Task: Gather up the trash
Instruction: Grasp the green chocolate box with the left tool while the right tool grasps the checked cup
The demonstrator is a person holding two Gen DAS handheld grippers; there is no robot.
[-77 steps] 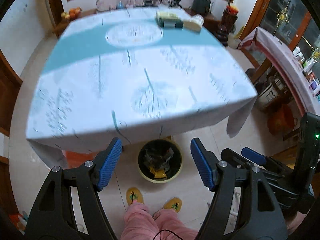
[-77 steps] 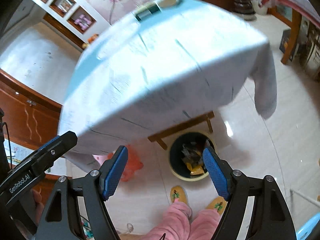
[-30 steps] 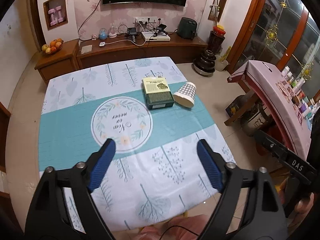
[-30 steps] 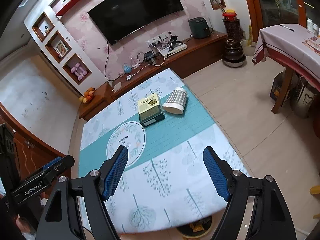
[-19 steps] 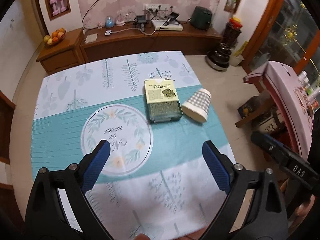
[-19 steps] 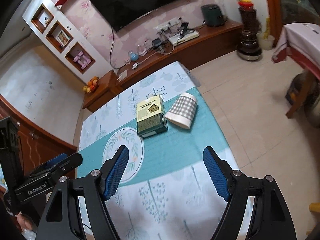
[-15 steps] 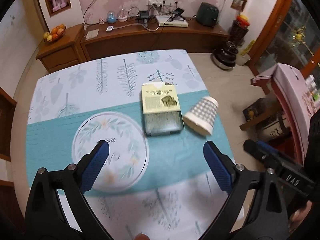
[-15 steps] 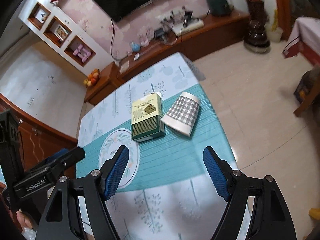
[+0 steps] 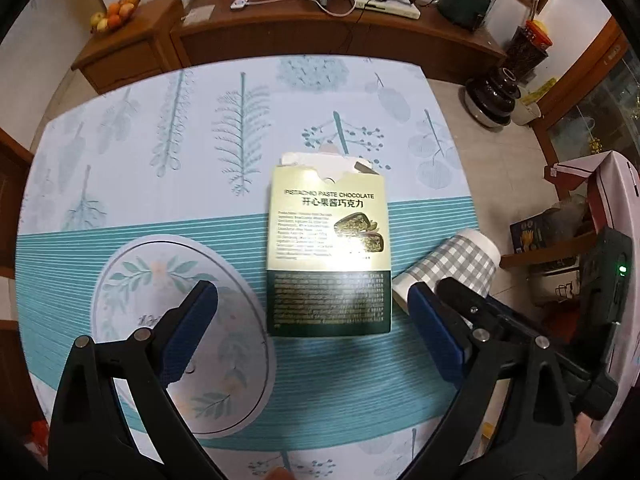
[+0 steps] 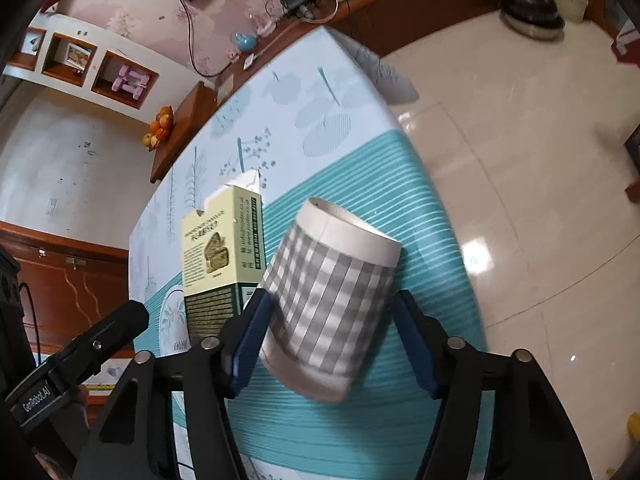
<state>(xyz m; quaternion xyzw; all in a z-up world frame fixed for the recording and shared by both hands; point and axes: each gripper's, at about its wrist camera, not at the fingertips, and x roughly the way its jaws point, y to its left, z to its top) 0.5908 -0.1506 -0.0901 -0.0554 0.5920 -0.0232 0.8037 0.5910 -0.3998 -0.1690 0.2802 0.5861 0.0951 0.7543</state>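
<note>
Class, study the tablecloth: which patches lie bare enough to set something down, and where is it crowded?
Bare: the pale leaf-print band behind the green chocolate box, and the round floral emblem to its left. Crowded: the teal stripe near the right edge, where the box and the toppled grey-checked paper cup lie close together.

Leaf-print tablecloth (image 9: 120, 168), fruit bowl (image 9: 116, 16) on wooden sideboard (image 9: 132, 52), perhaps oranges

Box (image 9: 328, 252): "PISTACHIO PASTE CHOCOLATE", 开心果酱巧克力. Left gripper (image 10: 36, 402) body: "GenRobot.AI".
</note>
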